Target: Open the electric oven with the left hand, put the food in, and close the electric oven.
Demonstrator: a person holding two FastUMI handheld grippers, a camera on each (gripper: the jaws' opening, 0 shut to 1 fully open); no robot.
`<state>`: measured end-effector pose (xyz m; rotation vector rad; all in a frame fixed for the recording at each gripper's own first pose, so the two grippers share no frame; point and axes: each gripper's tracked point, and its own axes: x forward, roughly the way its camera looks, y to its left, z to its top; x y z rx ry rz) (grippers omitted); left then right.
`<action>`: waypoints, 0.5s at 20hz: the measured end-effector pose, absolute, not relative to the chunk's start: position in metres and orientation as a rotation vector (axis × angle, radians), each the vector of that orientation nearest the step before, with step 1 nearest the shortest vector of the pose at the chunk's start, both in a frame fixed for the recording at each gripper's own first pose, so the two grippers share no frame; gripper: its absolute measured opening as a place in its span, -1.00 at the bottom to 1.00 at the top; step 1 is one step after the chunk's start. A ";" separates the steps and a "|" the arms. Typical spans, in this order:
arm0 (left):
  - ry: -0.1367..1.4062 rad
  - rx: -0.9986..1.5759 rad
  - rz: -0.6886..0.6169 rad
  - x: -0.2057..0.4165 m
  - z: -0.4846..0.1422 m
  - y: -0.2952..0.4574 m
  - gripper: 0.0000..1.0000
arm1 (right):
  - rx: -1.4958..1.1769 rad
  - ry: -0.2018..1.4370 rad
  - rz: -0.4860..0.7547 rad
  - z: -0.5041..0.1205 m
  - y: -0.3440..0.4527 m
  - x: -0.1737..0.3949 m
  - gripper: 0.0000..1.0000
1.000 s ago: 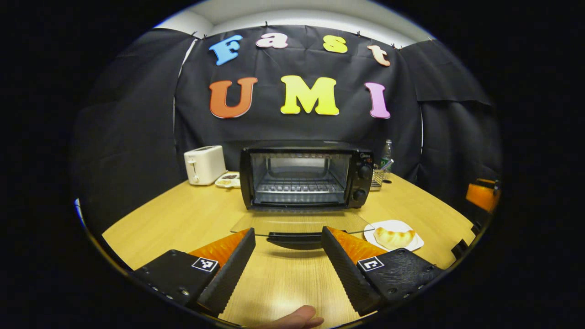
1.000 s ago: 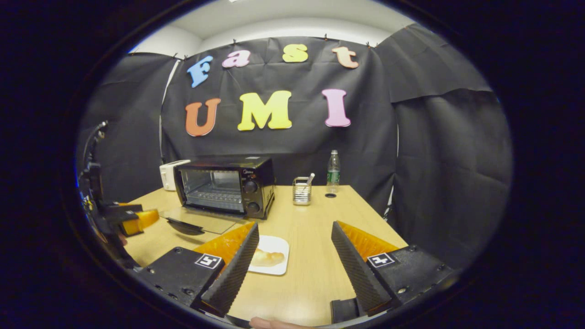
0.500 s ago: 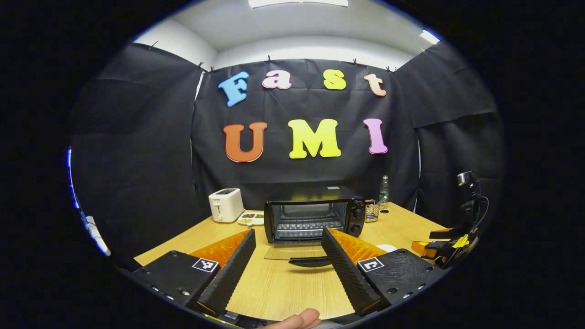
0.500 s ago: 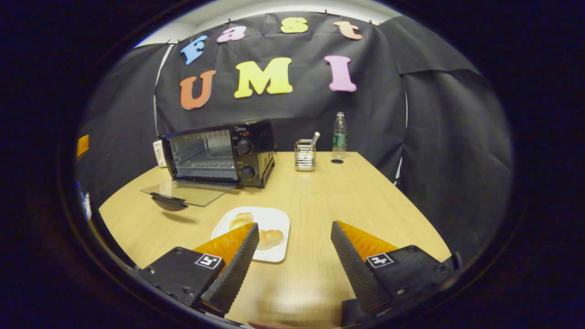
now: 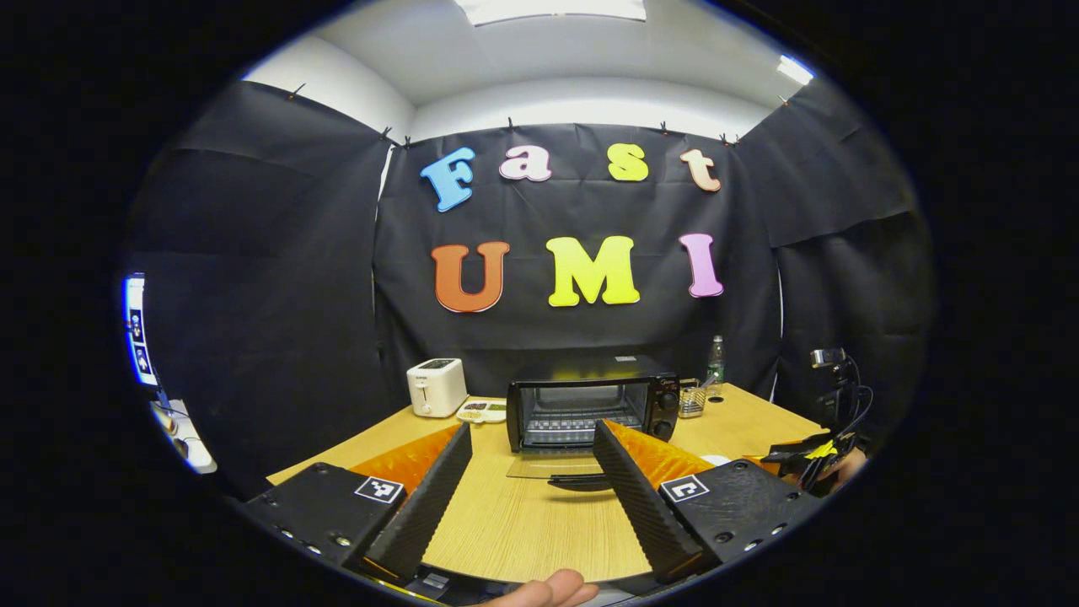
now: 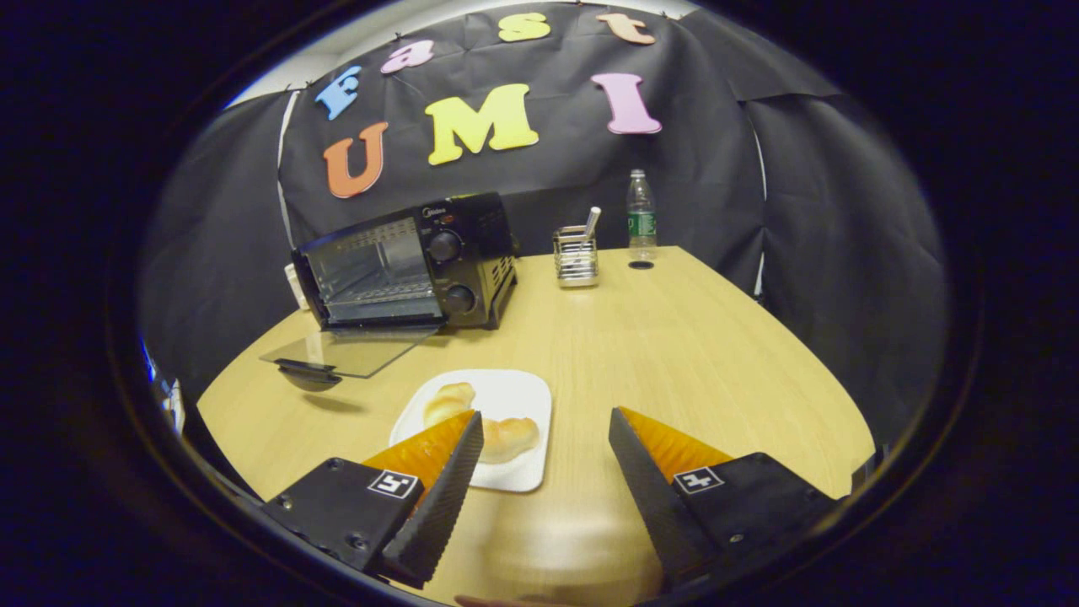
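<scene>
The table [image 6: 674, 337] looks like pale matt wood grain. The oven [image 6: 405, 261] has a glossy black casing, a clear glass door [image 6: 350, 352] and a metal wire rack [image 5: 582, 428].

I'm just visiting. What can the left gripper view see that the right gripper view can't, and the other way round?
Left gripper view's extras: a small dish of snacks beside the oven, and a ceiling light overhead.

Right gripper view's extra: the bread lying on a white plate, just ahead of the right hand-held gripper, which is open.

Shared: the black oven with its glass door folded down open, the wooden table, a metal holder and a bottle behind it. The left hand-held gripper is open too.
</scene>
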<state>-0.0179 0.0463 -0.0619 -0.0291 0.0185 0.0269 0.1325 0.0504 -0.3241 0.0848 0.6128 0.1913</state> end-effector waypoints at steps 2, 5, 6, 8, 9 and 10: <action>0.026 -0.020 0.025 -0.018 -0.064 0.047 0.90 | 0.085 0.610 0.237 -0.322 0.067 0.139 0.85; 0.025 -0.018 0.034 -0.015 -0.066 0.052 0.90 | 0.049 0.594 0.320 -0.322 0.094 0.148 0.99; 0.022 -0.022 0.039 -0.014 -0.065 0.054 0.90 | 0.046 0.596 0.334 -0.323 0.100 0.152 0.80; 0.023 -0.028 0.030 -0.014 -0.065 0.054 0.90 | 0.013 0.615 0.348 -0.334 0.110 0.158 0.80; 0.025 -0.027 0.028 -0.013 -0.068 0.055 0.90 | -0.006 0.629 0.357 -0.340 0.116 0.158 0.80; 0.027 -0.023 0.030 -0.013 -0.069 0.056 0.90 | -0.019 0.651 0.373 -0.347 0.122 0.157 0.80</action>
